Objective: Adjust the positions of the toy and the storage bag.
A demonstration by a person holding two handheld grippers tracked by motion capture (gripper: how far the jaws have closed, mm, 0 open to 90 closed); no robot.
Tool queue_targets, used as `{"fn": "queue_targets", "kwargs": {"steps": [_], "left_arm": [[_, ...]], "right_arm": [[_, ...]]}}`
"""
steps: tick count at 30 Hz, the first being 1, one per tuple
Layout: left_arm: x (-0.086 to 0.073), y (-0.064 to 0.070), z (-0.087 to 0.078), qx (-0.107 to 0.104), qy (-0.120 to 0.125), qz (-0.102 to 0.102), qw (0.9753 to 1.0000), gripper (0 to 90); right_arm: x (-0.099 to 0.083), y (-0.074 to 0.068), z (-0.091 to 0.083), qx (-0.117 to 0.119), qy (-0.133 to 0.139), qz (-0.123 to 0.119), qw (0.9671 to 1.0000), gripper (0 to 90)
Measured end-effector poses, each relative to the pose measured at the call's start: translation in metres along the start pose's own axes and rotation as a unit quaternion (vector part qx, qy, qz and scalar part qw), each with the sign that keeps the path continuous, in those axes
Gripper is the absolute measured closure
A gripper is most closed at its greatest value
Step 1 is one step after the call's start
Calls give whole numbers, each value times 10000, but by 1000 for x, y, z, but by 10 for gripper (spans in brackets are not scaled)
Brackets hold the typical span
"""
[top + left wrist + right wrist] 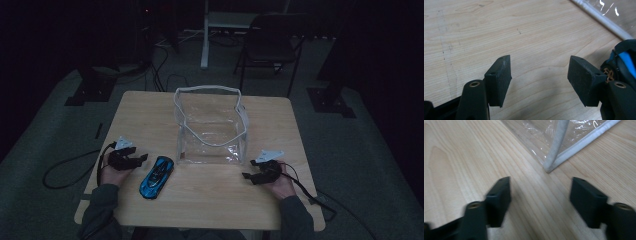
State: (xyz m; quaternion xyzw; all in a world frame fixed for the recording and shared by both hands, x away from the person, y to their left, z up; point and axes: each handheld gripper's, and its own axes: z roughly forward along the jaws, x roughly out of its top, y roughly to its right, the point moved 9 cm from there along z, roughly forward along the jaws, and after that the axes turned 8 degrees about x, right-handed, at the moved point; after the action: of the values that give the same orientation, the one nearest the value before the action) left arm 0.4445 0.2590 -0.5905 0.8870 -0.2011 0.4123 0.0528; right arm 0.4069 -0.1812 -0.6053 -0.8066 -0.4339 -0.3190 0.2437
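Your left gripper (137, 159) sits just beside the toy car (156, 176), jaws spread and empty; your right gripper (252, 170), also released, faces the clear bag (210, 125) standing open on the bench (210, 200), likely to receive the car

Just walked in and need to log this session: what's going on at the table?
A person sits at a wooden table with a gripper in each hand. The left gripper rests open beside a blue toy car, not touching it. The right gripper is open too, near the front corner of a clear plastic bag that stands upright with its top open. Nothing is held, and the bag looks empty.
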Motion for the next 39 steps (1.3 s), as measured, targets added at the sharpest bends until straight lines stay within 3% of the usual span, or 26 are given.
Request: {"fn": "queue_targets", "kwargs": {"steps": [6,9,13,21,30,36,39], "left_arm": [[10,13,-4,-237,123,51,9996,341],[14,26,-4,-396,72,271,9988,318],[18,34,-5,-478,107,373,9981,317],[31,51,-15,-693,300,516,9958,338],[54,93,-12,-1035,447,1006,9885,363],[61,115,-5,-1108,367,1443,9826,504],[63,118,-1,-1076,348,1496,9823,659]], "right_arm": [[8,1,-9,-78,225,14,9997,466],[17,5,-18,-206,465,61,9987,523],[25,7,-28,-325,688,70,9971,592],[34,4,-39,-368,788,-40,9962,689],[60,3,-33,-381,900,-220,9950,732],[63,2,-29,-458,876,-293,9947,823],[63,2,-29,-457,933,-278,9942,861]]}}
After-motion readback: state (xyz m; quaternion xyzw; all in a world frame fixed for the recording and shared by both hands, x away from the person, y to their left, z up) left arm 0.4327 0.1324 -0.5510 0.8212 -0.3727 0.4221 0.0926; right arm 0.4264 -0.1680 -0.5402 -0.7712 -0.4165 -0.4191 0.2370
